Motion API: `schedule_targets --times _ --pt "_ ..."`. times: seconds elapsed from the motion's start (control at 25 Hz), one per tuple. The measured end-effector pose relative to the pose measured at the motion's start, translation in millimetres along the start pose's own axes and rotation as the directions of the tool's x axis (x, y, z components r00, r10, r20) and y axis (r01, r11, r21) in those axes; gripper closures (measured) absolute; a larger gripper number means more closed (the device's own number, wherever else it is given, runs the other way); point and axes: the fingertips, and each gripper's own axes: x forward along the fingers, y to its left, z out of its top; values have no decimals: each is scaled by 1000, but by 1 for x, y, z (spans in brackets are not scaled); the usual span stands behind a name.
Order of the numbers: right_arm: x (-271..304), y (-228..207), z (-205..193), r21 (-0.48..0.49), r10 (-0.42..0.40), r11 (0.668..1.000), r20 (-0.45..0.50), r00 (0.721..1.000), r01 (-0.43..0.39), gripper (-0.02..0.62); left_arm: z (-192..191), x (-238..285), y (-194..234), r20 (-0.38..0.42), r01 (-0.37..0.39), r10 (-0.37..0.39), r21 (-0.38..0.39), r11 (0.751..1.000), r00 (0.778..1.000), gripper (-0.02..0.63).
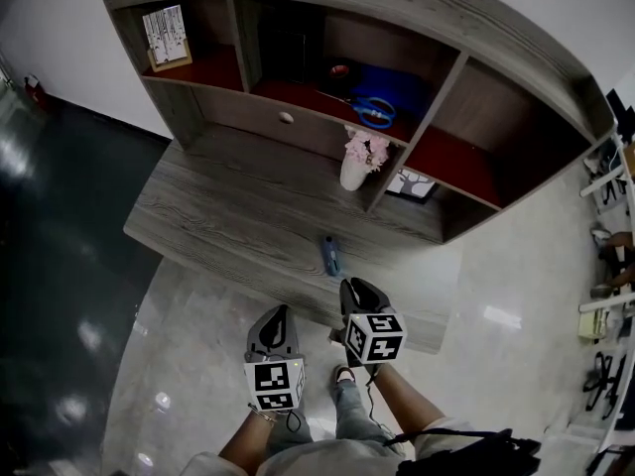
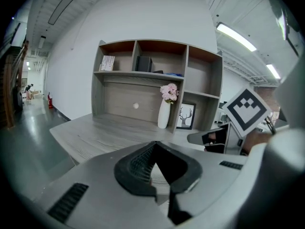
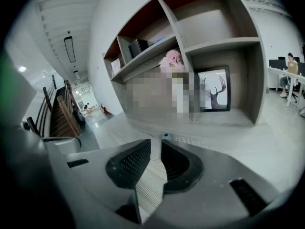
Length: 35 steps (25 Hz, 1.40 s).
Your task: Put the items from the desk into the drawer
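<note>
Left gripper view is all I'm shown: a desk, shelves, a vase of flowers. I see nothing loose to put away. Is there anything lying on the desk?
Observer: Yes. The head view shows a small blue item lying near the front edge of the desk, which your view does not show.
Operator: Which claw is closer to it?
Observer: The right claw. In the right gripper view the item sits just beyond its tips, straight ahead.
Operator: Has that claw got hold of anything?
Observer: No. Its jaws stand apart, and only bare desk shows between them.
</note>
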Motion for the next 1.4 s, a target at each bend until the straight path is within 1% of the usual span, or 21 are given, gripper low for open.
schedule_targets --times 0.16,0.4,0.56,0.68,0.92,1.08,1.16,1.24,1.4 --pt "26 -5 -5 2 -7 1000 -43 999 7 537 -2 13 12 -8 -1 1 10 1000 1000 608" --pt "63 -17 -16 -5 -28 1000 -112 993 28 505 -6 33 25 -14 8 -8 10 1000 1000 608" --pt "81 -25 -28 1 -38 999 -157 987 39 504 -14 42 31 -26 14 -14 8 1000 1000 609" --pt "88 -29 -36 16 -44 999 -188 981 48 502 -22 44 35 -43 12 -12 7 1000 999 608" --pt "96 -35 -44 32 -58 997 -219 974 67 491 -32 47 45 -65 12 -13 -6 1000 998 608" --pt "100 -34 -49 50 -40 997 -251 967 54 483 -36 46 50 -73 9 -10 -15 1000 997 609" --pt "102 -31 -54 37 -31 998 -283 959 43 483 -38 46 53 -76 6 -8 -18 1000 997 609" --pt "104 -30 -58 0 -44 999 -305 951 46 486 -40 46 55 -78 3 -5 -24 1000 997 608" --pt "104 -31 -59 -14 -66 998 -292 954 65 488 -42 45 60 -77 0 -3 -34 999 997 609"
